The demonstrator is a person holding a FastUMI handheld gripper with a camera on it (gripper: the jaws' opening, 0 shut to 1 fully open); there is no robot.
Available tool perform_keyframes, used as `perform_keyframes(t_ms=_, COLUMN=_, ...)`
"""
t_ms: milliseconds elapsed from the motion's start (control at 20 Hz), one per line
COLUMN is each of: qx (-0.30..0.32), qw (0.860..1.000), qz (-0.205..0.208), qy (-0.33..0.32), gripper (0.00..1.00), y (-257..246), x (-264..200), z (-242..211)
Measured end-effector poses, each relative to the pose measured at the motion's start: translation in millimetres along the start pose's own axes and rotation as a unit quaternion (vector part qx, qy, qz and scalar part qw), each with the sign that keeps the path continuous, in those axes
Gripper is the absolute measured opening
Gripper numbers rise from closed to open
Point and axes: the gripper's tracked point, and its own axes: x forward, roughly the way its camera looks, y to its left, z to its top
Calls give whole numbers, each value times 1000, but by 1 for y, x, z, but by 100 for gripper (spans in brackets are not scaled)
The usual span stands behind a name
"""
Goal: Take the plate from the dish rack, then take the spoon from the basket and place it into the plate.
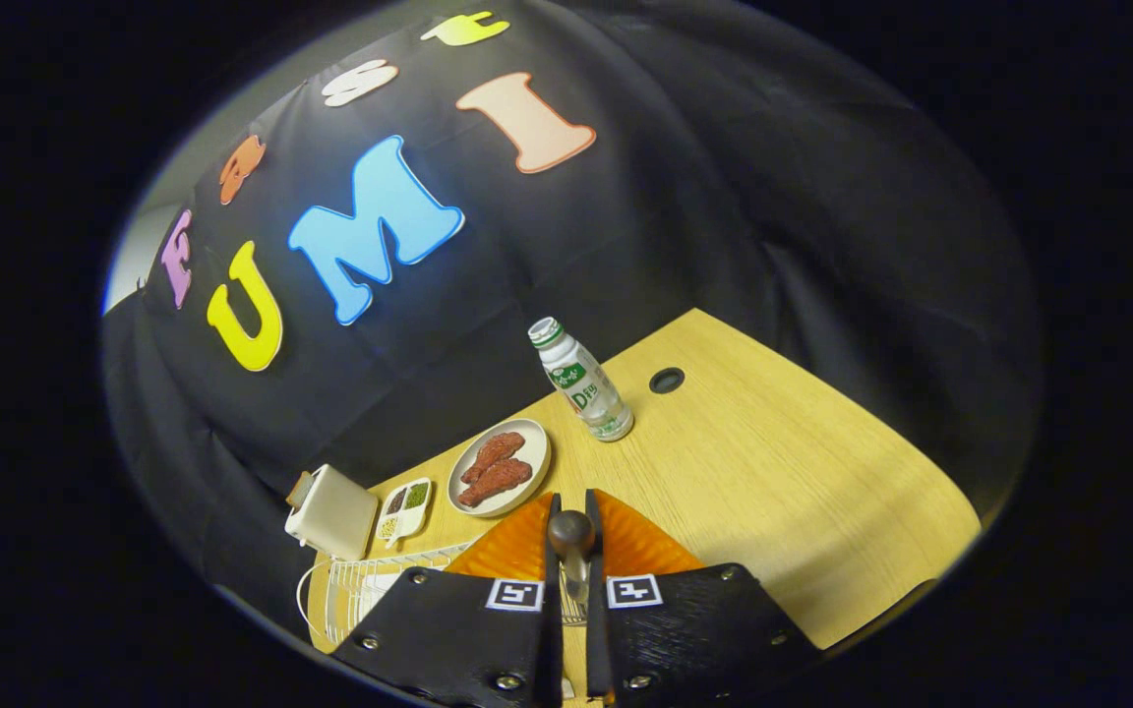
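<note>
Light wooden table [773, 492], bottle [581, 381], plate of sausages [501, 466], white box [332, 511], divided dish [404, 509], wire rack [370, 585]

My gripper [572, 551] has its two black fingers [468, 629] drawn close together, both pressing on the spoon [571, 536] handle held upright between them.

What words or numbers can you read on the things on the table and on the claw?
Bottle label: green print, too small and blurred to read.
Claw, shut on the spoon by the orange plate: two black-and-white square markers, patterns only, no words.
Nothing else on the table carries writing I can read.
</note>
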Motion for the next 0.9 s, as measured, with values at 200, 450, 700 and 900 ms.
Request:
perform_keyframes(t_ms=200, qx=-13, qw=999, qz=45, qy=2, gripper=9, y=41, x=-31, z=9)
perform_keyframes(t_ms=450, qx=-53, qw=992, qz=111, qy=33, gripper=9, y=101, x=-71, z=-19)
perform_keyframes(t_ms=700, qx=-113, qw=978, qz=157, qy=79, gripper=9, y=142, x=-105, z=-80)
perform_keyframes(t_ms=900, qx=-161, qw=964, qz=177, qy=117, gripper=9, y=159, x=-123, z=-135)
